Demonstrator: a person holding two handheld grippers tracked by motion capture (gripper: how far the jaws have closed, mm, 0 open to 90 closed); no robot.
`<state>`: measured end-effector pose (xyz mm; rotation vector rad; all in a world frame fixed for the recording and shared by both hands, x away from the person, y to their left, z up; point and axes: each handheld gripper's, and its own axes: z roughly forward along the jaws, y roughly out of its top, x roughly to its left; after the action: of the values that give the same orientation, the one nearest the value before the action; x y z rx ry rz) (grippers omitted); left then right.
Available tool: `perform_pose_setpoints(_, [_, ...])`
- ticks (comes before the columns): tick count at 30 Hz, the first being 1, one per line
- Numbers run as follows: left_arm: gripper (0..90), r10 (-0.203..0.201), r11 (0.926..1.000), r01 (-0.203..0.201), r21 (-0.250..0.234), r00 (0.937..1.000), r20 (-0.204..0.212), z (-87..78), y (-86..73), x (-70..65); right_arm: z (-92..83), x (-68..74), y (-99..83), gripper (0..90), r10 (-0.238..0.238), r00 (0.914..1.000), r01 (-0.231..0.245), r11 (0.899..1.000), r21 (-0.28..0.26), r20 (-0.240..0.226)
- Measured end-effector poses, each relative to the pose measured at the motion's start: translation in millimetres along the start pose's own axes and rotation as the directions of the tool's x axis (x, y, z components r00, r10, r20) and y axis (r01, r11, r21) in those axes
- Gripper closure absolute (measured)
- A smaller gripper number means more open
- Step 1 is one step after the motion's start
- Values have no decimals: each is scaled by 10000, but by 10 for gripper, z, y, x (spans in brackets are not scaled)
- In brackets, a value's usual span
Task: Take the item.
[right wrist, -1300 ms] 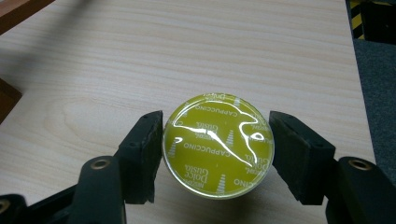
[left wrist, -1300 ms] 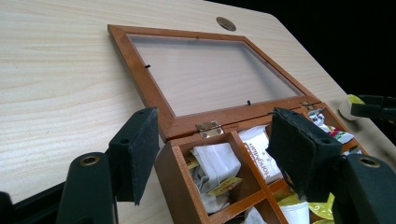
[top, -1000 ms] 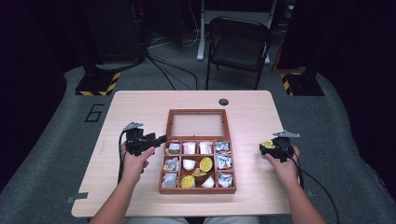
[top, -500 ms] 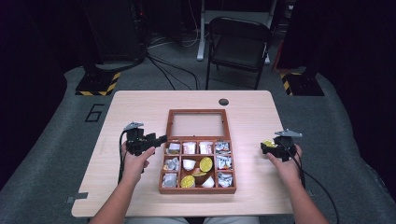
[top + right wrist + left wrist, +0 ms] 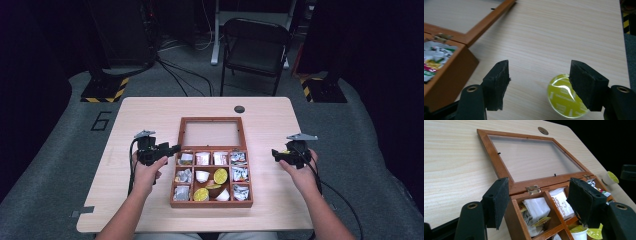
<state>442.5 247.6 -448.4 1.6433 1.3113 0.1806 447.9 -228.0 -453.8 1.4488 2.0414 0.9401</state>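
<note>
A wooden compartment box [image 5: 172, 192] sits mid-table, its glass lid [image 5: 212, 134] flat open behind it. It holds tea bags [image 5: 561, 201], foil sachets [image 5: 240, 173] and yellow-lidded pods [image 5: 220, 175]. My left gripper [image 5: 175, 148] stands open at the box's far-left corner [image 5: 537, 192], one pad outside the wall and the other over the compartments. To the right of the box, my right gripper [image 5: 276, 154] hovers open above a yellow-lidded pod [image 5: 565, 100] lying on the table. Its jaws [image 5: 540, 75] have just been closing with nothing between them; the pod sits below the right pad.
A round cable hole [image 5: 239, 109] lies near the table's far edge. A black folding chair [image 5: 255, 47] stands behind the table. The right table edge [image 5: 305, 165] is close to my right hand. Bare wood [image 5: 554, 37] lies between the pod and the lid.
My right gripper has lifted off the table, leaving the yellow pod below it. The left gripper and the box have stayed put.
</note>
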Motion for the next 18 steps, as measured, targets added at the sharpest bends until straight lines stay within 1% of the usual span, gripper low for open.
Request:
perform_pose_setpoints(2, [344,110,9999,-110,-3,9999,-58,0,2,7,-21,59,34,340,-145,9997,144,9999,-50,-210])
perform_pose_setpoints(3, [344,104,9999,-104,4,9999,-60,1,2,9,-26,101,54,342,-140,9995,137,9998,-133,-265])
perform_pose_setpoints(4, [346,107,9999,-107,8,9999,-79,2,2,12,-39,127,72,344,-334,9986,330,9994,-98,-415])
perform_pose_setpoints(5, [347,110,9999,-110,28,9999,-113,4,1,13,-46,179,96,347,-337,9979,329,9994,-140,-561])
perform_pose_setpoints(6, [346,119,9999,-118,43,9998,-127,6,1,14,-55,211,112,347,-493,9968,485,9987,-148,-633])
perform_pose_setpoints(10, [346,219,9997,-218,74,9996,-200,12,3,20,-76,351,181,347,-819,9931,804,9965,-213,-843])
perform_pose_setpoints(12, [346,222,9997,-220,76,9994,-256,14,4,23,-81,415,224,334,-858,9917,835,9961,-274,-955])
perform_pose_setpoints(16, [341,243,9996,-236,180,9990,-384,28,23,32,-68,534,312,323,-716,9866,698,9974,-178,-1467])
perform_pose_setpoints(18, [338,409,9989,-399,229,9982,-445,35,41,30,-56,600,356,323,-840,9846,824,9965,-170,-1536])
